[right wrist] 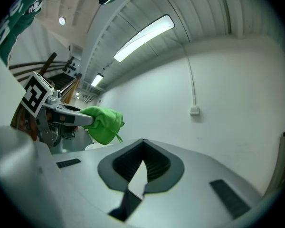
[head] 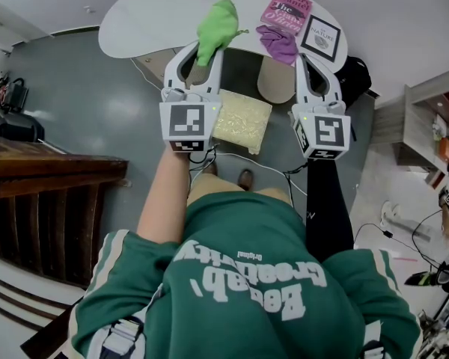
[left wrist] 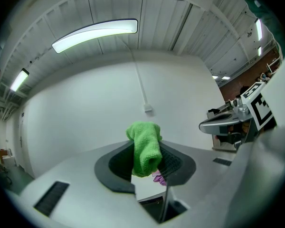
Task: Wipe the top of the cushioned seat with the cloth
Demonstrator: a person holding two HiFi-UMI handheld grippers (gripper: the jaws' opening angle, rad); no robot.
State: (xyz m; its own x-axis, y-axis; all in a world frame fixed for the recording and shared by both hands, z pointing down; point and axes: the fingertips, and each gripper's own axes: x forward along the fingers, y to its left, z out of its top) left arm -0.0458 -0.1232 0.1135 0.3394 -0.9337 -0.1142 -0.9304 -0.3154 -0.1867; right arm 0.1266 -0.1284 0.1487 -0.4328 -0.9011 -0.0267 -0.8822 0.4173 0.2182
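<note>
A green cloth (head: pixel 218 21) sticks up out of my left gripper (head: pixel 208 51), which is shut on it and held over the near edge of the white table (head: pixel 150 17). In the left gripper view the cloth (left wrist: pixel 145 148) hangs between the dark pads (left wrist: pixel 118 163). The beige cushioned seat (head: pixel 243 122) stands on the floor below and between both grippers, apart from them. My right gripper (head: pixel 303 58) is shut with nothing in it; its pads (right wrist: pixel 154 163) meet at the tip. Both gripper views look at a white wall and show no seat. The right gripper view catches the cloth (right wrist: pixel 104 125) at the left.
On the table lie a pink book (head: pixel 286 10), a purple cloth (head: pixel 278 43) and a framed picture (head: pixel 320 37). A round stool (head: pixel 275 81) sits under the table edge. A black bag (head: pixel 355 73) and shelves (head: pixel 434 126) are at the right, a wooden rail (head: pixel 52 170) at the left.
</note>
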